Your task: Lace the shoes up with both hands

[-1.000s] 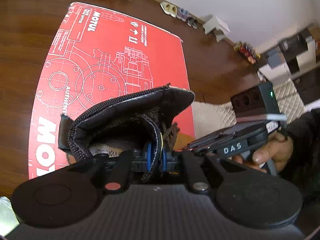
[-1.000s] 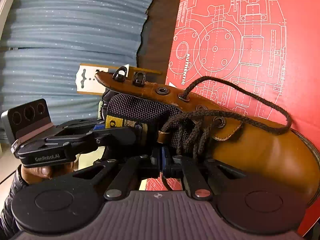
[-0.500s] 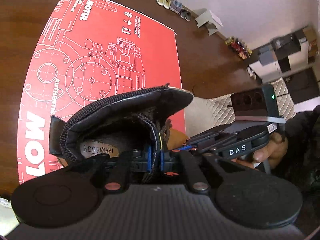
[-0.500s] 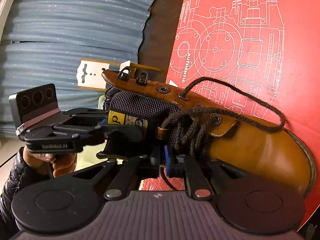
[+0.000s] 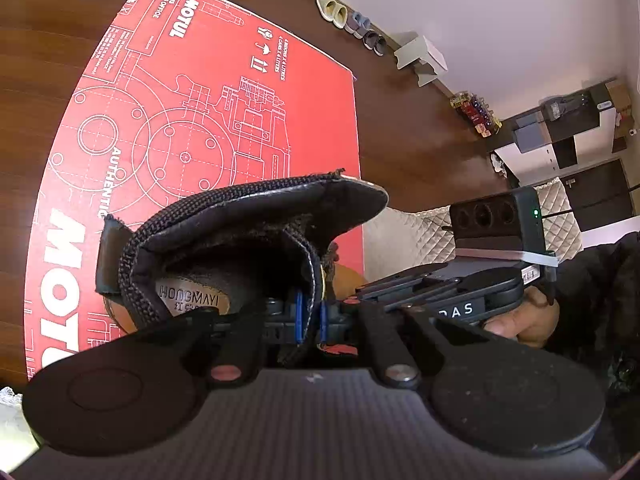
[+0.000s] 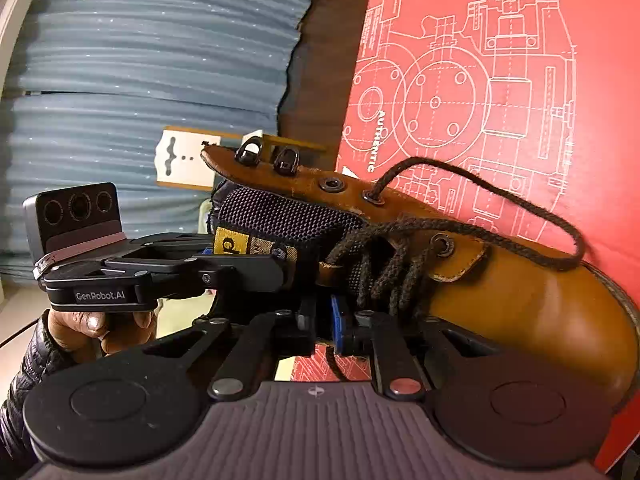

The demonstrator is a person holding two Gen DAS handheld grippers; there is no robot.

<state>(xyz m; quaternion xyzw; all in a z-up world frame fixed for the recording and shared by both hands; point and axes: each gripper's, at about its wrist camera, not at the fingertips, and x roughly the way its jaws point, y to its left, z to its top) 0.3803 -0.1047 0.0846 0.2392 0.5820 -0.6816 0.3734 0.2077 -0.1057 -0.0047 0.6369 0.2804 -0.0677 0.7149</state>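
We see one tan leather boot lying on a red printed cardboard sheet, which is spread on a dark wooden floor. Two handheld grippers work at the boot's opening, one in each of our hands. Our left gripper is clenched on the black padded tongue, which passes between its two blue pads and stands up from the boot. Our right gripper sits low against the boot's side beside the crossed lacing; its jaws are closing, a dark strand runs down between them, and we cannot tell whether the pads already press it. One dark brown lace leaves an eyelet and loops loosely across the red sheet and back. On the near flap we count two metal hooks at the top and three round eyelets below them. Several small shoes line the far wall
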